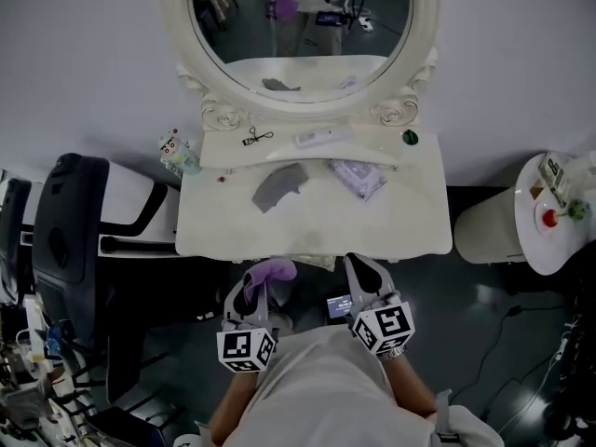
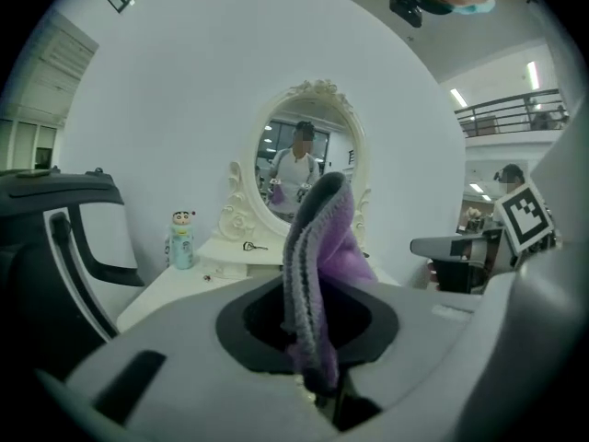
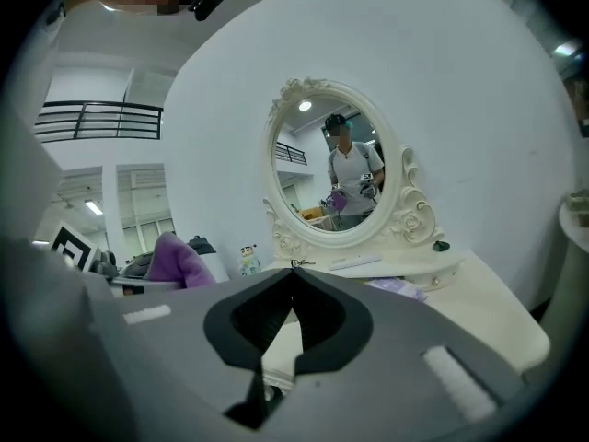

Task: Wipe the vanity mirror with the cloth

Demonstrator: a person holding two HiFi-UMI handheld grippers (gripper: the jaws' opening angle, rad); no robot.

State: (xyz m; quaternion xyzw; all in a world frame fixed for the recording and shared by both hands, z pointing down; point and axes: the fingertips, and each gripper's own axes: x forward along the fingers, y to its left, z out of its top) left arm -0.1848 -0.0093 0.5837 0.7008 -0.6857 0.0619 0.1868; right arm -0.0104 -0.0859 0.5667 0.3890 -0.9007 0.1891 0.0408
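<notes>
Head view: white vanity table [image 1: 214,231] sits against the wall, with the oval mirror [image 1: 300,40] upright on its back shelf. A black machine [image 1: 65,240] is close on the table's left side. A round side table [image 1: 549,240] stands off to the right with a gap between (dark floor shows there). The front half of the tabletop is bare up to its front edge. Both grippers sit short of that edge, over the floor, near the person's torso. Jaws of the left gripper [image 1: 256,291] are clamped on the purple cloth [image 1: 272,271], which sticks up past the tips, well apart from the mirror glass. Jaws of the right gripper [image 1: 365,273] are closed tip to tip, nothing in them. A grey rag [image 1: 277,184] lies mid-table, clear of all edges, with a purple packet [image 1: 358,177] near its right. A small cartoon bottle [image 1: 177,152] stands at the back-left corner.
</notes>
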